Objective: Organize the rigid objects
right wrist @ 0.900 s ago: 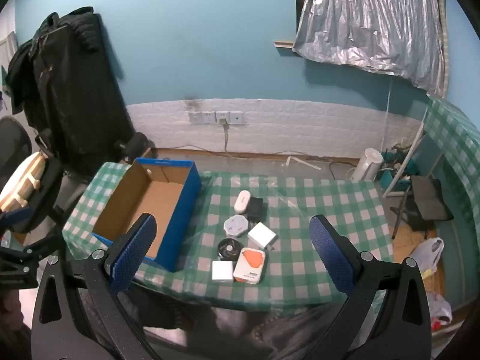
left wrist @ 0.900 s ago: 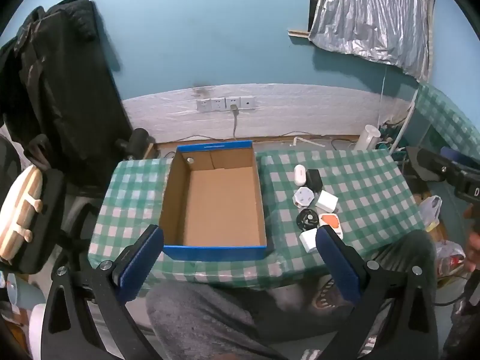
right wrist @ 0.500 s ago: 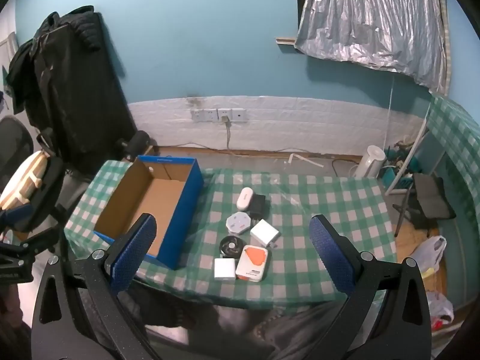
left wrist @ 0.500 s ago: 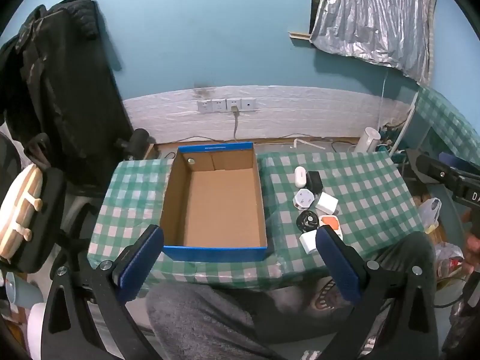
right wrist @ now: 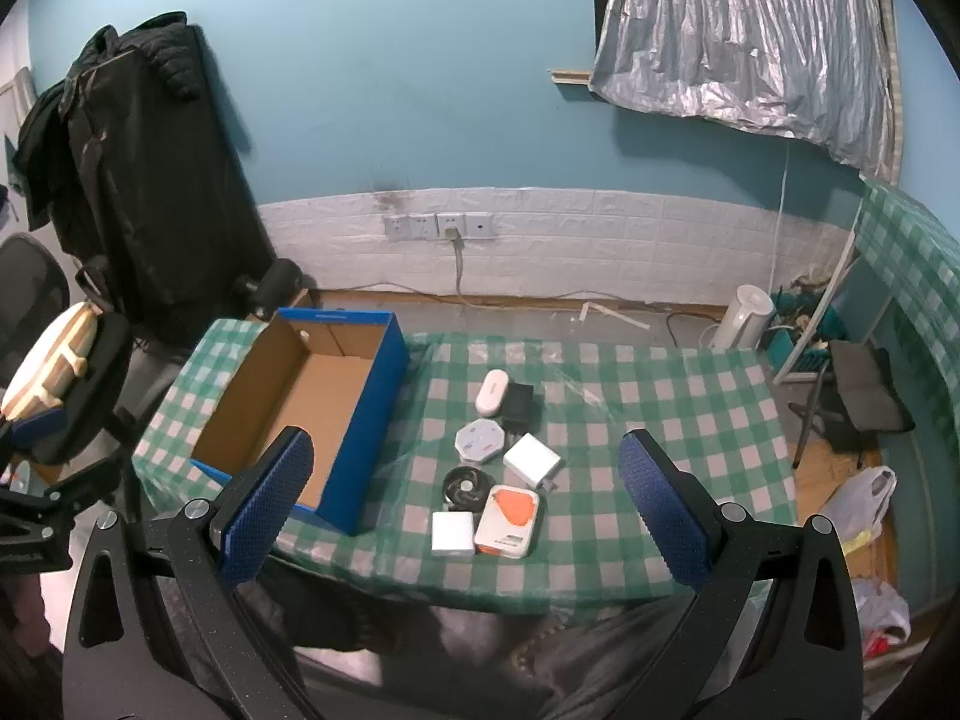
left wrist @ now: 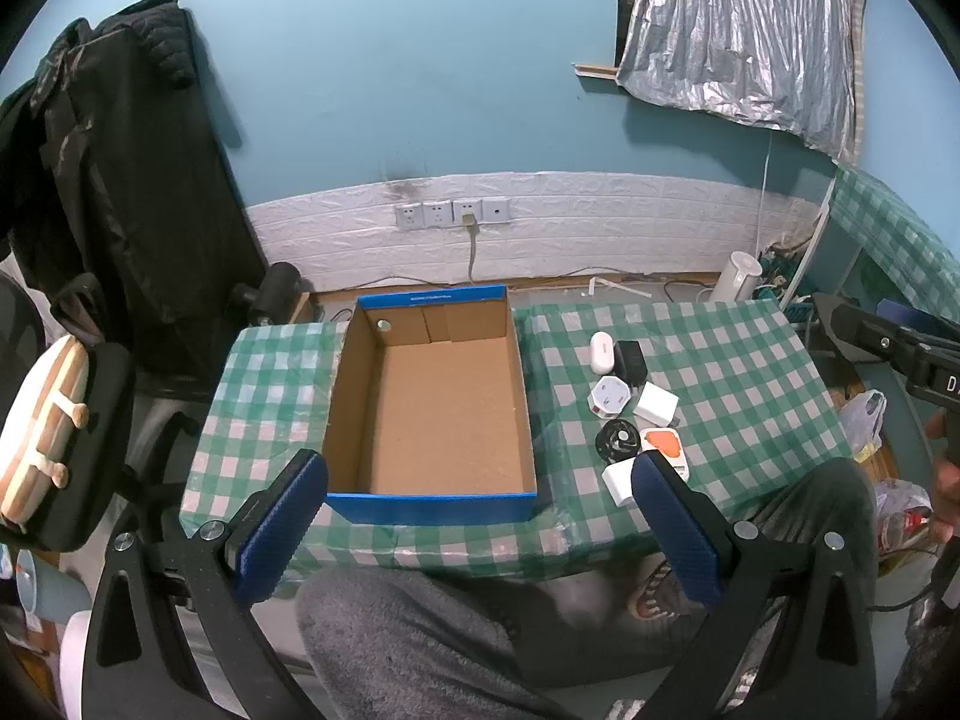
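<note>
Both of your tools are held above the near edge of the worktop (right wrist: 660,414), a small surface under a green-and-white checked cloth. Your left tool (left wrist: 480,525) is spread wide with nothing between its blue-padded fingers (left wrist: 282,531), and your right tool (right wrist: 462,510) is likewise released and empty.

The open cardboard box with blue outer walls (left wrist: 429,507) sits on the left half of the worktop, its near wall close to the front edge and its far wall at the back edge. Its brown floor is bare.

The rigid objects lie clustered just right of the box, apart from its right wall. From back to front:
- a white oval case (right wrist: 493,391) touching a black charger block (right wrist: 519,405)
- a pale hexagonal plug adapter (right wrist: 478,441) just beside a white square charger (right wrist: 532,459)
- a black round disc (right wrist: 464,487)
- a small white square block (right wrist: 453,534) touching a white flat box with an orange patch (right wrist: 507,519), both near the front edge

The right third of the checked cloth, from the cluster to the right edge, carries nothing. Beyond that edge, on the floor, stand a white cylindrical appliance (right wrist: 744,318) and a dark folding stool (right wrist: 864,396). Your grey-trousered knees (left wrist: 420,630) sit just under the front edge.
</note>
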### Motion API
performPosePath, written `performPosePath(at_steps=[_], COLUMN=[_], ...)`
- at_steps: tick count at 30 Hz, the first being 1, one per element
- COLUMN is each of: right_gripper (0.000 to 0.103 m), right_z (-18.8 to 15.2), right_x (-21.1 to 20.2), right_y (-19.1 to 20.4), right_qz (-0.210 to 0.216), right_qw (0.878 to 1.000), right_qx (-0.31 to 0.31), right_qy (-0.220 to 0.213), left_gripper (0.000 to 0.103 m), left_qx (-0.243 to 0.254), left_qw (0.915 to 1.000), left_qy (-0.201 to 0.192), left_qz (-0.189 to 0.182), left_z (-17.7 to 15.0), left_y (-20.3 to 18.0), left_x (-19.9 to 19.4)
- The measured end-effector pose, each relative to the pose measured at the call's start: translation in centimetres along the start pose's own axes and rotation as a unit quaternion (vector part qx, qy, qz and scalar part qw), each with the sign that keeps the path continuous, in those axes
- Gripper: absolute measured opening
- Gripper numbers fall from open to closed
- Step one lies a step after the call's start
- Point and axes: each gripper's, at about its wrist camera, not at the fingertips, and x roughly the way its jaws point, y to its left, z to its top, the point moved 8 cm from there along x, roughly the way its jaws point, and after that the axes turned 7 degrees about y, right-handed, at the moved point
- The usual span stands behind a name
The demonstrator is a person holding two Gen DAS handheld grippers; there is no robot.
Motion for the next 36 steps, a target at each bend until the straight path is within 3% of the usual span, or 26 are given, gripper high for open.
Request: performPosePath(at_steps=[36], right_gripper=[0.101], right_z=[-0.20], right_x=[0.24], right_y=[0.25], right_qz=[0.002], right_qw=[1.000], right_qx=[0.003], right_qy=[0.005], left_gripper=[0.102], left_qx=[0.017], left_qw=[0.9998], left_qy=[0.003], left_qz=[0.008], left_z=[-0.29], left_y=[0.01], left_x=[0.45])
